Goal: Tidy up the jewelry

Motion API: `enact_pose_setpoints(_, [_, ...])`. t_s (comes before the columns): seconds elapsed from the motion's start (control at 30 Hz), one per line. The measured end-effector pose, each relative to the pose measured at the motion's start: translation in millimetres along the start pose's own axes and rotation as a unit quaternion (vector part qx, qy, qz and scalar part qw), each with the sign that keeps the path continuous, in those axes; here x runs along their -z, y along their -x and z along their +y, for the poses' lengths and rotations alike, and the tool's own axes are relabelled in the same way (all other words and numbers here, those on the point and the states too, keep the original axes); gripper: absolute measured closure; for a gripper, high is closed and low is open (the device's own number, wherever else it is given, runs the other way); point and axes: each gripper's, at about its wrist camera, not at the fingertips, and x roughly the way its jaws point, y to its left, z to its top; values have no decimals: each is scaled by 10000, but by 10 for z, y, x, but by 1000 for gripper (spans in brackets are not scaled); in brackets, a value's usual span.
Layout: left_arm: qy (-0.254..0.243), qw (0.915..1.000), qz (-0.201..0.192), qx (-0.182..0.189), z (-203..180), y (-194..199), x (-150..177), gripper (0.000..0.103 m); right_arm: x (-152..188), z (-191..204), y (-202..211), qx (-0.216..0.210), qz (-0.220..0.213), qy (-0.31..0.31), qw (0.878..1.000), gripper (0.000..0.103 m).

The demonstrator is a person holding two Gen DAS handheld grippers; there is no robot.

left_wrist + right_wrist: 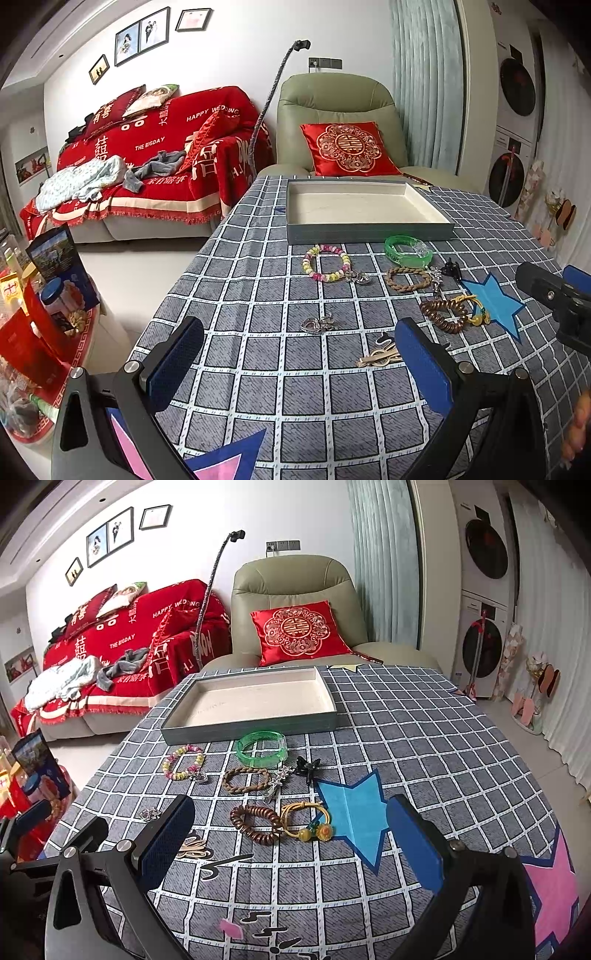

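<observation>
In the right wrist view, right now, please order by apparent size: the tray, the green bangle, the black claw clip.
1. tray, clearly largest
2. green bangle
3. black claw clip, smallest

The tray lies farthest yet looks biggest.

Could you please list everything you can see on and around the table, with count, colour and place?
tray: one, grey with cream lining, far side of table, nothing in it
green bangle: one, just before the tray
beaded bracelet: one, pastel, left of the bangle
braided bracelet: one, tan, mid-table
coil hair tie: one, brown, nearer
yellow hair tie: one, touching the coil tie
black claw clip: one, right of the bangle
blue star: one, on the cloth
armchair: one, green, behind the table
left gripper: open, holds nothing
right gripper: open, holds nothing
</observation>
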Motion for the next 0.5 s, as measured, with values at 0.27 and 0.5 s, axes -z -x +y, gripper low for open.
enact_pose_setpoints(0.27, [-10, 10000, -8, 12, -25, 2, -8, 0, -3, 7, 19, -11, -14, -9, 10000, 0])
enact_pose_setpoints(0.5, [-18, 10000, -3, 8, -30, 1, -6, 0, -19, 8, 33, -12, -32, -16, 10000, 0])
